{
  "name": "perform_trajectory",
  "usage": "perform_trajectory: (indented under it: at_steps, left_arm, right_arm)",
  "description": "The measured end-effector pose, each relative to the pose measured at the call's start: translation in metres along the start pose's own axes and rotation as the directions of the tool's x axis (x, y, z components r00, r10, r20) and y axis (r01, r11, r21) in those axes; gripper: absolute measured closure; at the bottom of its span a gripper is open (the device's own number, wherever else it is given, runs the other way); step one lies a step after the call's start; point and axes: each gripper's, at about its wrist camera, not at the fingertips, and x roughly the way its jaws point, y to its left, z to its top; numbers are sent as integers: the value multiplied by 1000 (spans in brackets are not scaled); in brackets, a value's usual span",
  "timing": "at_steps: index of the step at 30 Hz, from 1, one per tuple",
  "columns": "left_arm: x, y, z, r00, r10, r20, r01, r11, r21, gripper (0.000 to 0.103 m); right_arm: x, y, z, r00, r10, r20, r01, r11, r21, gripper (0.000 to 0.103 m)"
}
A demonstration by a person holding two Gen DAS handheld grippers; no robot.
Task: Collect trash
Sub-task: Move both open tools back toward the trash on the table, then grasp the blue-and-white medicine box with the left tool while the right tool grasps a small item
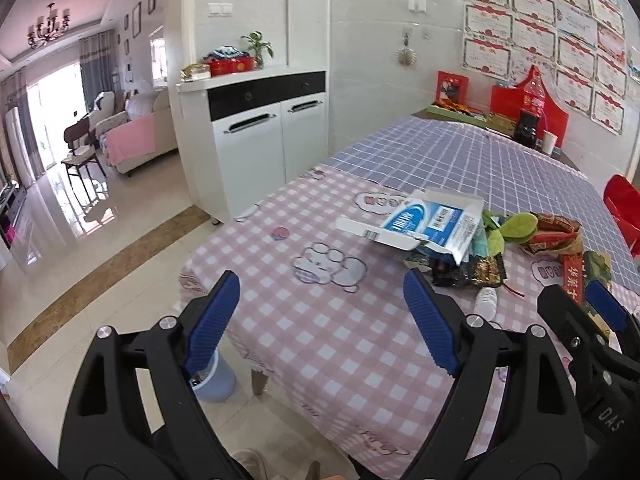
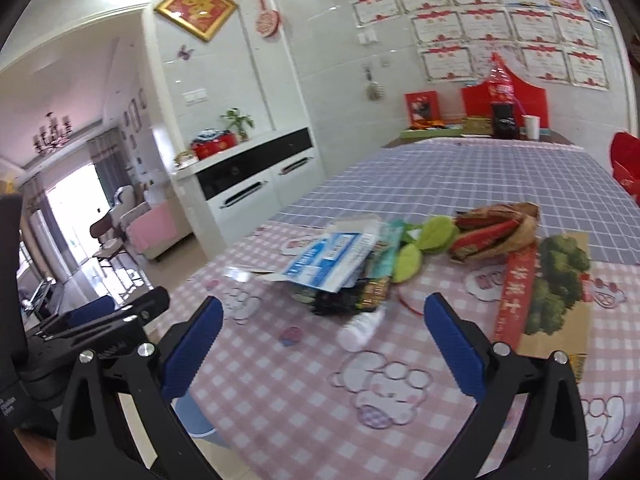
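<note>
A pile of trash lies on the pink checked tablecloth [image 1: 320, 320]. It holds a flattened blue and white box [image 1: 424, 220] [image 2: 332, 256], dark wrappers [image 1: 472, 270] [image 2: 360, 294], green leaf-shaped pieces [image 1: 516, 226] [image 2: 432, 234], red and brown snack bags [image 1: 556, 232] [image 2: 496, 232], a small white bottle [image 1: 486, 300] [image 2: 360, 330] and a flat card with a red strip and broccoli picture [image 2: 548, 296]. My left gripper [image 1: 320, 292] is open and empty, short of the pile. My right gripper [image 2: 324, 320] is open and empty, just before the bottle.
A blue bin [image 1: 214, 380] [image 2: 198, 412] stands on the floor by the table's near left corner. A white cabinet [image 1: 264, 128] stands left of the table. Boxes, a cola bottle [image 1: 534, 100] and a cup stand at the far end. A red chair [image 1: 624, 208] is at the right.
</note>
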Motion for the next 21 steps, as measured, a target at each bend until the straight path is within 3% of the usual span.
perform_trajectory:
  at_steps: [14,18,21]
  left_arm:
    - [43,-34,2,991,-110,-71,111,994,11,20]
    - [53,-40,12,974,-207,-89,200,977,-79,20]
    - [65,-52,18,971,-215,-100,205,973,-101,20]
  right_arm:
    - [31,-56,-6,990,-124,-69,129,989,70,4]
    - [31,-68,0,984,-174,-49,178,979,98,4]
    - [30,-77,4,978,-204,-29,206,972,108,4]
